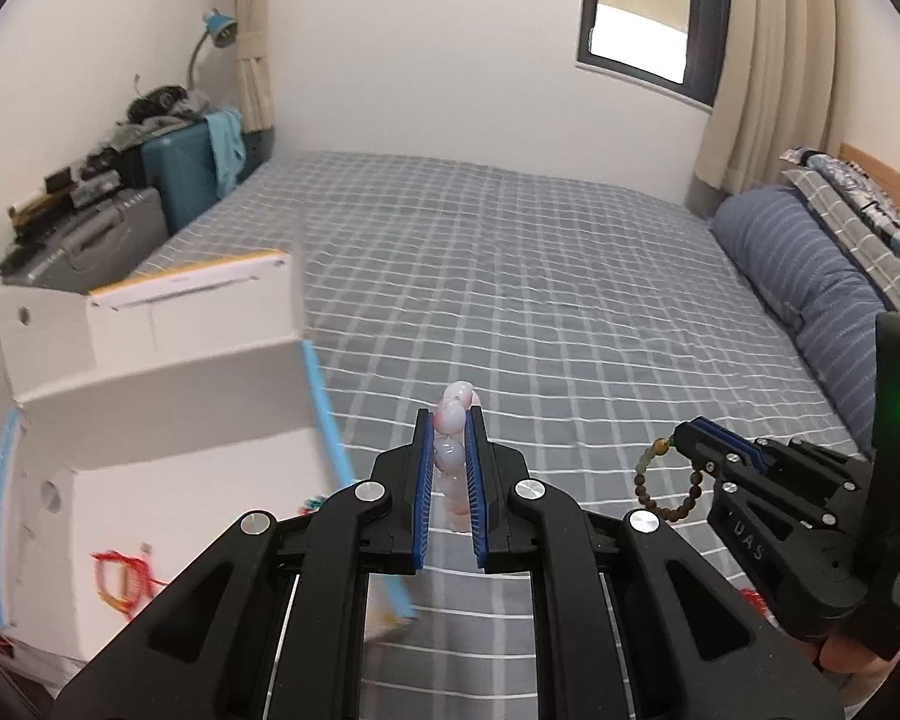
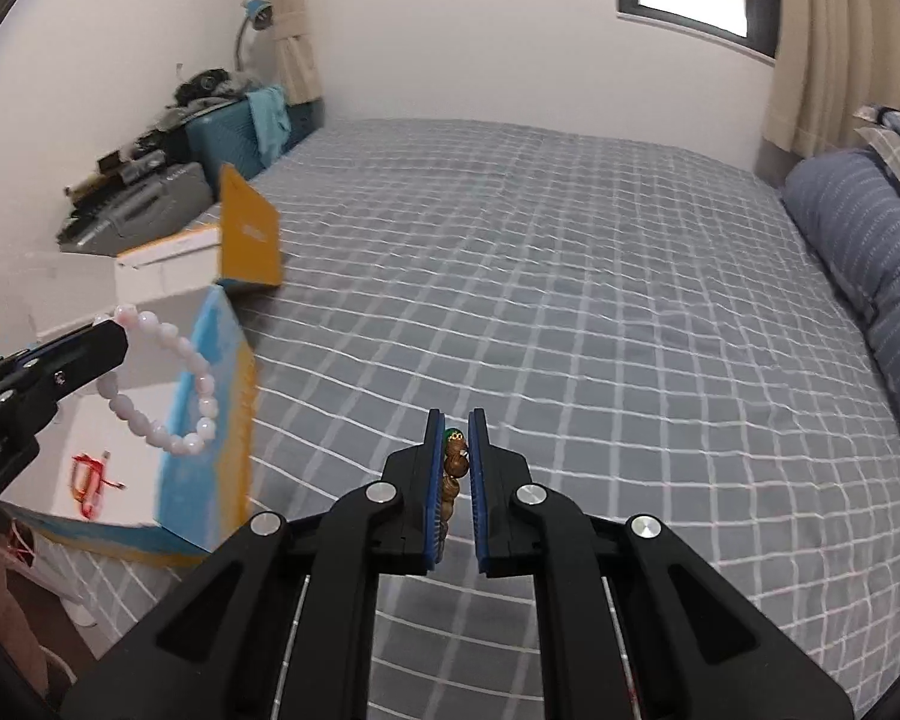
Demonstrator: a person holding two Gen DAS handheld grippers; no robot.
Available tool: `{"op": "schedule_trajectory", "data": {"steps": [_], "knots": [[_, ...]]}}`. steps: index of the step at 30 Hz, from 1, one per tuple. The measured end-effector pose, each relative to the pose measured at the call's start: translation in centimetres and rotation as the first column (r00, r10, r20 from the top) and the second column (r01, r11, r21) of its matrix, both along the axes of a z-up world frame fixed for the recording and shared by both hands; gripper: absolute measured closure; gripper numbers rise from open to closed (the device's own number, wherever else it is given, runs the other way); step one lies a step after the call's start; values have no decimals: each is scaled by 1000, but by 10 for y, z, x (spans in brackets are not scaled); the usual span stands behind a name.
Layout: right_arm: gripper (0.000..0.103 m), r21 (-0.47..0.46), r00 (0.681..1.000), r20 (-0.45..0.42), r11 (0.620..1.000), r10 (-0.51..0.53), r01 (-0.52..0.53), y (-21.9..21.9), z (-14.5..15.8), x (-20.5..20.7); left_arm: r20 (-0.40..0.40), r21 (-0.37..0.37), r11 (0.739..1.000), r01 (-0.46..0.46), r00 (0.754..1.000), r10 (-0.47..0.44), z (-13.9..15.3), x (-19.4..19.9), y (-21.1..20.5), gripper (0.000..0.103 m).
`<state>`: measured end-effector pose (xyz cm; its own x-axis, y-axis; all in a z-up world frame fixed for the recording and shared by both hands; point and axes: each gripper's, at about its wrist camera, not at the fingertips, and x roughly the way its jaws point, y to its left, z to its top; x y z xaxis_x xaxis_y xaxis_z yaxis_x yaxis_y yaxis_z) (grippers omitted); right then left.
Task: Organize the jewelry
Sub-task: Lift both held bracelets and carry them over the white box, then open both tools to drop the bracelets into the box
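Jewelry here is two bead bracelets, each held in the air over the checked grey bedspread (image 1: 540, 276). Farthest left of the left gripper (image 1: 449, 420) stands an open white box (image 1: 150, 420) with blue-edged flaps, and a red string item (image 1: 123, 576) lies on its floor. The left gripper's blue-padded fingers are clamped on the pink bead bracelet (image 1: 453, 450), whose pale beads run up between the pads and past the tips; from the right wrist view the same bracelet (image 2: 168, 384) hangs as a loop in front of the box's blue flap (image 2: 207, 414). To the right of the left gripper, the right gripper (image 1: 684, 435) is closed on the brown bead bracelet (image 1: 666, 480), which dangles as a ring below its tips, clear of the bedspread. A blue striped pillow (image 1: 804, 276) lies farthest right.
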<state>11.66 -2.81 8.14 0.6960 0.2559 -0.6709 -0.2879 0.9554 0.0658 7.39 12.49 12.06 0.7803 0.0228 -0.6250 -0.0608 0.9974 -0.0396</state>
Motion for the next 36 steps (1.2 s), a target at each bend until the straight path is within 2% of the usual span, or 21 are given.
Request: {"op": "schedule_trajectory", "data": {"steps": [11,18,26,33,36], "knots": [[96,7,992,53,993,115,-116,96,30,-8,19,7,991,-137,990,137,7,-27,89,93],[96,26,970,75,972,232,-234,157,30,-17,2,28,972,-233,972,233,2,-46,149,93],[96,40,946,-7,946,323,-323,211,-3,-22,-48,47,938,-345,937,347,-29,-63,203,93],[96,23,938,-118,945,327,-327,237,-45,-13,-140,62,926,-373,915,378,-74,-60,229,93],[96,19,935,-148,947,321,-322,240,-57,-8,-159,55,919,-391,905,394,-84,-59,238,93]]}}
